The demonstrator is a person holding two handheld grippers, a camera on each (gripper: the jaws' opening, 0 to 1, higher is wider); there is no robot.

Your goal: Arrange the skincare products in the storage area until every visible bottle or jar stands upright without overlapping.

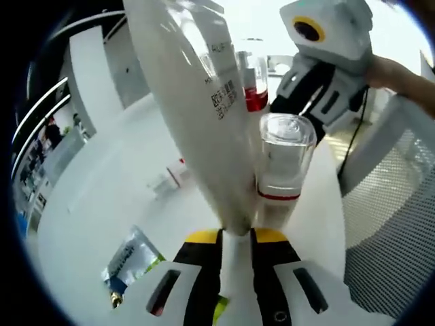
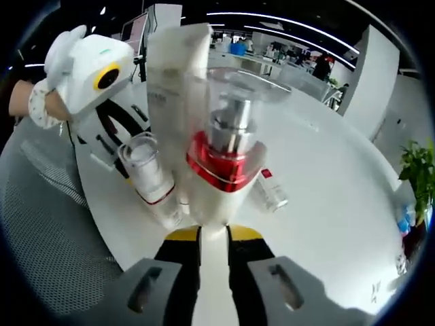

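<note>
My left gripper (image 1: 236, 234) is shut on the base of a tall white tube (image 1: 197, 102) with printed text, which leans away to the upper left. Just right of it, a white bottle with a clear cap and red band (image 1: 282, 163) stands on the white table (image 1: 102, 204). My right gripper (image 2: 214, 231) is shut on a white pump bottle with a red collar and clear cap (image 2: 224, 156). That bottle (image 1: 255, 81) also appears behind the tube, with the right gripper (image 1: 326, 75) beside it. The left gripper (image 2: 95, 75) and tube (image 2: 177, 68) appear at upper left.
A small white bottle with a red stripe (image 2: 270, 190) lies flat on the table. A shiny sachet (image 1: 129, 261) lies near my left gripper. A grey mesh chair (image 1: 387, 204) stands against the table edge. A person's hand (image 1: 401, 75) holds the right gripper.
</note>
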